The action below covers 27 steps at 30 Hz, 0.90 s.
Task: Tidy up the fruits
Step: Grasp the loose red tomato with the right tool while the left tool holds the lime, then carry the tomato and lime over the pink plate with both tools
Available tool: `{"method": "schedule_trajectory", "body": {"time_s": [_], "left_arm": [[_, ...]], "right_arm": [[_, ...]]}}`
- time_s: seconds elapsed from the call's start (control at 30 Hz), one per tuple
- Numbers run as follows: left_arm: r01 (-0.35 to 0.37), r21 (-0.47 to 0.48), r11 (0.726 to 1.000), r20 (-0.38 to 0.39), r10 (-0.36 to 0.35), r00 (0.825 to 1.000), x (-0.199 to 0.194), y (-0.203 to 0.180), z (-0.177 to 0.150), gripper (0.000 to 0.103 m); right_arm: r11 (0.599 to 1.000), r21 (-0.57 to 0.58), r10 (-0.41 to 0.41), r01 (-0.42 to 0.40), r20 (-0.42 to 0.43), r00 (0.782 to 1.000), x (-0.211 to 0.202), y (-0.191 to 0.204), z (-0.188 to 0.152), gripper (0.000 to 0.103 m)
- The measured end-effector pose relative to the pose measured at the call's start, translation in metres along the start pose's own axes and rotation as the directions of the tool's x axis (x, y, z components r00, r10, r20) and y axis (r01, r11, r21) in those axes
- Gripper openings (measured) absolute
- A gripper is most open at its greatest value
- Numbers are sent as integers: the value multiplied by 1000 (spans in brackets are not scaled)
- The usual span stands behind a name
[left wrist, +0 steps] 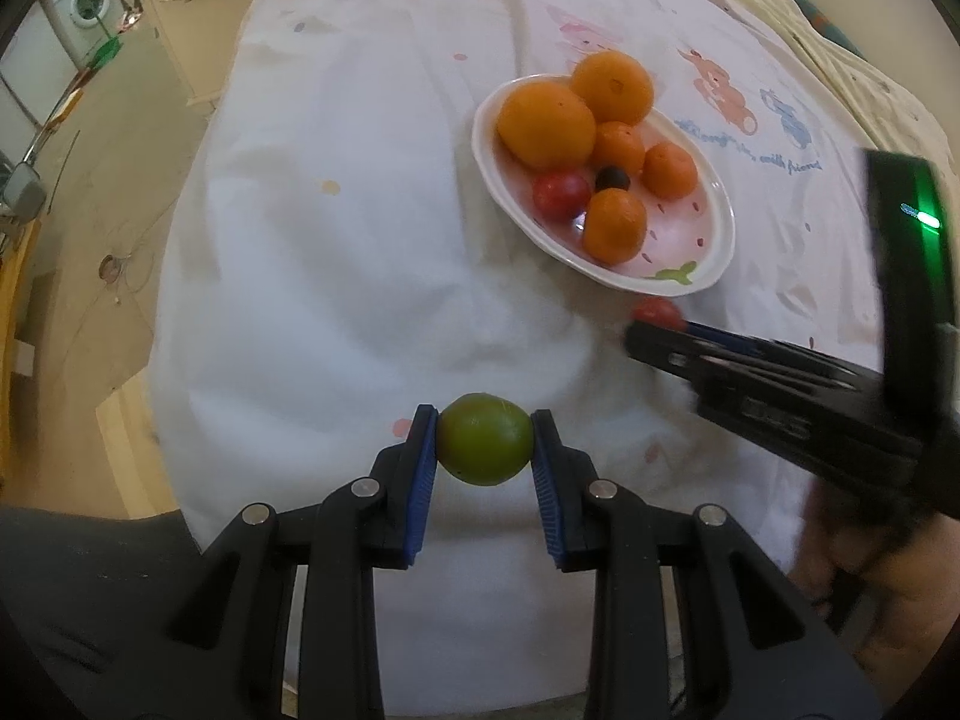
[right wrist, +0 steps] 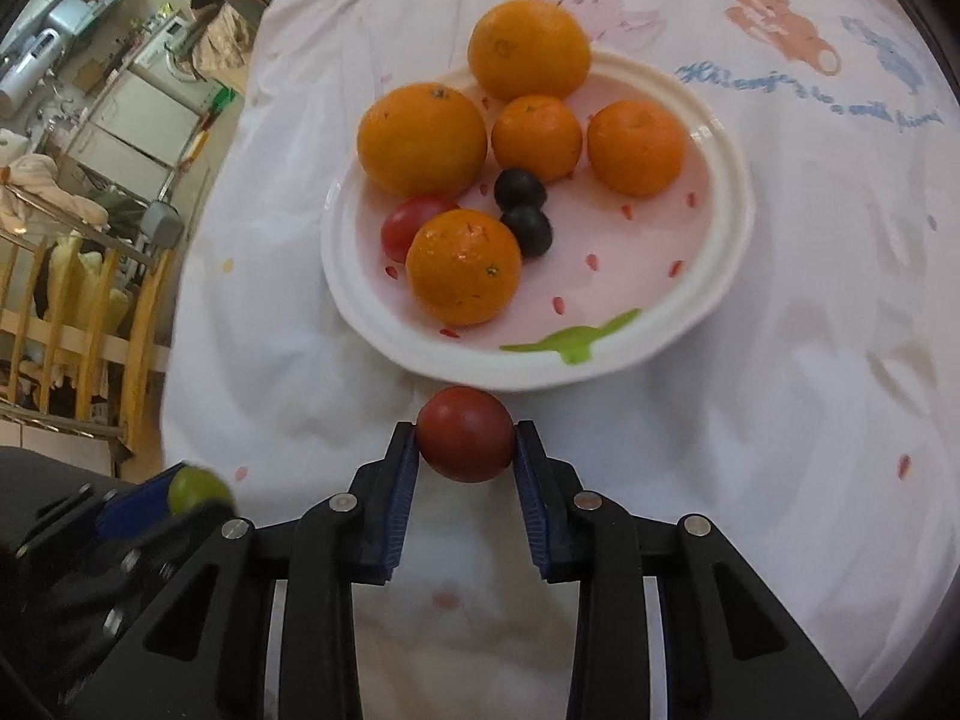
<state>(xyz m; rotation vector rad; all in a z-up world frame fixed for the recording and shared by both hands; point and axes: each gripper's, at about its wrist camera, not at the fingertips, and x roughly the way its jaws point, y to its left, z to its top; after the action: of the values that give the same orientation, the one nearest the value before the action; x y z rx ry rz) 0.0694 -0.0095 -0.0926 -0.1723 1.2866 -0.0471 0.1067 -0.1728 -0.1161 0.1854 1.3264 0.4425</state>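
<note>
Green fruit (left wrist: 485, 447) pinched betw. left jaws; red fruit (right wrist: 466, 434) gripped betw. right jaws.

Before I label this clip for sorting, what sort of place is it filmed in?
Most likely a lived-in home. The plate of fruit sits on a cartoon-printed white sheet, a washing machine stands in the background, and wooden rails like a cot's stand beside it.

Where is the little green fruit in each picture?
Left wrist view: green fruit at bottom centre, pinched in the left gripper.
Right wrist view: green fruit at lower left, blurred, at that gripper's tip.
Shared landmark: the white plate of oranges.
</note>
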Motion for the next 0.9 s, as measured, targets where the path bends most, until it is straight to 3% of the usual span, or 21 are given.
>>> {"method": "schedule_trajectory", "body": {"time_s": [0.33, 0.5, 0.7, 0.9], "left_arm": [[-20, -2, 1000, 39, 20, 999, -16, 1, 8, 27], [6, -10, 1000, 59, -5, 998, -34, -2, 26, 27], [-22, 37, 999, 101, 18, 995, -45, -10, 64, 27], [-49, 55, 997, 94, 44, 995, -34, -11, 96, 27]], "right_arm": [[999, 22, 41, -43, 94, 995, -63, -11, -12, 34], [999, 3, 47, -48, 140, 989, -90, -11, -8, 34], [999, -26, 28, -24, 190, 981, -110, -14, 14, 34], [999, -3, 35, -35, 211, 977, -113, -27, 44, 34]]}}
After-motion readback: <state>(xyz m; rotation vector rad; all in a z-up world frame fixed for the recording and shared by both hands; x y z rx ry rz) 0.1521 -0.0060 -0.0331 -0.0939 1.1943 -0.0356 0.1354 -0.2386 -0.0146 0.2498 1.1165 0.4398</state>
